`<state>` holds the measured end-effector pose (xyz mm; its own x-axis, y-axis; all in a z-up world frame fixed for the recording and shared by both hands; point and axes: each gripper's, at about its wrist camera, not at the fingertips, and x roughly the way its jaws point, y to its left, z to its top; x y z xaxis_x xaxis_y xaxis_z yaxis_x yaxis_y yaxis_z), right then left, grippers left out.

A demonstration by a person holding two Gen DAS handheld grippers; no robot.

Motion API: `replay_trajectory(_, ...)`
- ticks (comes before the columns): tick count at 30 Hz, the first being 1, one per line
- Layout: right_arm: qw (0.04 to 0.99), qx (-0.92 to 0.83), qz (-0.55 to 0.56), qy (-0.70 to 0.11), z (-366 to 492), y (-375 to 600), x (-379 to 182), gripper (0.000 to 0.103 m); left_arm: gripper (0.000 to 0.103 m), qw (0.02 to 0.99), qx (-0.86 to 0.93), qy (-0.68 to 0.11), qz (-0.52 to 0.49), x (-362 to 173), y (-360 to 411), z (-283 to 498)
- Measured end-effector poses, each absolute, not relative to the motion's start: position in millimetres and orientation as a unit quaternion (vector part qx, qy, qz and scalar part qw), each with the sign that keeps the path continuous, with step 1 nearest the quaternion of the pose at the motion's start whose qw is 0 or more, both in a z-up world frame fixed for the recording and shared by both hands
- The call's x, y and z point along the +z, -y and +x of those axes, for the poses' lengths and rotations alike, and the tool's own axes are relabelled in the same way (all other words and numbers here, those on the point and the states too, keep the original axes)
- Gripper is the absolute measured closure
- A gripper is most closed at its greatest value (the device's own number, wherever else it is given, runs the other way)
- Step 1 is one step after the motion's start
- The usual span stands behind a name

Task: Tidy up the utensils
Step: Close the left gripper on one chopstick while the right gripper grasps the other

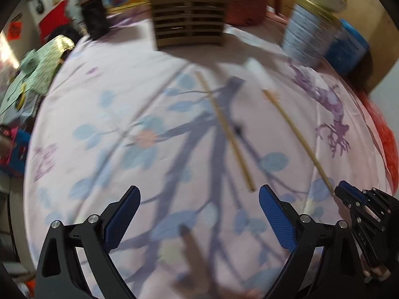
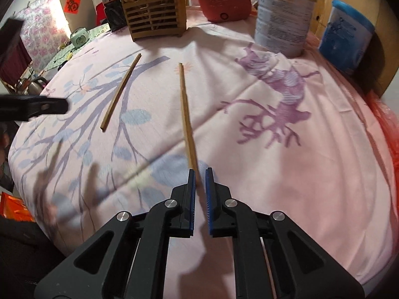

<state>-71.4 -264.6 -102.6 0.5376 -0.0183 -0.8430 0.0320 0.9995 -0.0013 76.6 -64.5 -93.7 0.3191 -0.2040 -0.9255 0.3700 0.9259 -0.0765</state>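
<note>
Two bamboo chopsticks lie on the pink floral tablecloth. My right gripper (image 2: 199, 172) is nearly closed around the near end of the right chopstick (image 2: 185, 109), which also shows in the left wrist view (image 1: 296, 134). The other chopstick (image 2: 121, 94) lies to its left, apart from both grippers; in the left wrist view it (image 1: 225, 129) runs ahead of my left gripper (image 1: 199, 194), which is wide open and empty above the cloth. A slatted wooden utensil holder (image 2: 155, 17) with several chopsticks stands at the far side, also visible in the left wrist view (image 1: 189, 20).
A red electric pot (image 2: 224, 0), a tall white tin (image 2: 283, 17) and a blue container (image 2: 345, 35) stand at the back right. A black object (image 1: 93, 17) stands left of the holder. The round table's edge (image 2: 15, 147) drops off at left.
</note>
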Motion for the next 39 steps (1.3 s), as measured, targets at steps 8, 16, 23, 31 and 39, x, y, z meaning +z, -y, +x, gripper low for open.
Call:
replay_trajectory(8, 0.879, -0.052, -0.003, -0.473, -94.7, 285.6, -93.1, 0.092, 0.05, 0.785, -0.22, -0.572, 0.084, -121.4, 105.3, 82.3)
replay_trajectory(16, 0.884, -0.043, 0.006, -0.465, -90.3, 289.4, -89.8, 0.092, 0.096, 0.8, -0.18, -0.566, 0.084, -129.6, 84.9, 83.2)
replay_trajectory(23, 0.887, 0.027, 0.002, -0.461, -55.2, 256.8, -92.9, 0.092, 0.097, 0.806, -0.108, -0.58, 0.05, -126.9, 8.9, 73.9)
replay_trajectory(31, 0.89, 0.079, -0.028, -0.448, -37.0, 217.8, -86.1, 0.092, 0.096, 0.804, -0.062, -0.591, -0.02, -124.3, -54.4, 67.5)
replay_trajectory(39, 0.892, 0.024, -0.008, -0.451, -53.0, 246.6, -82.0, 0.09, 0.077, 0.819, -0.086, -0.567, 0.026, -122.5, -28.8, 69.5)
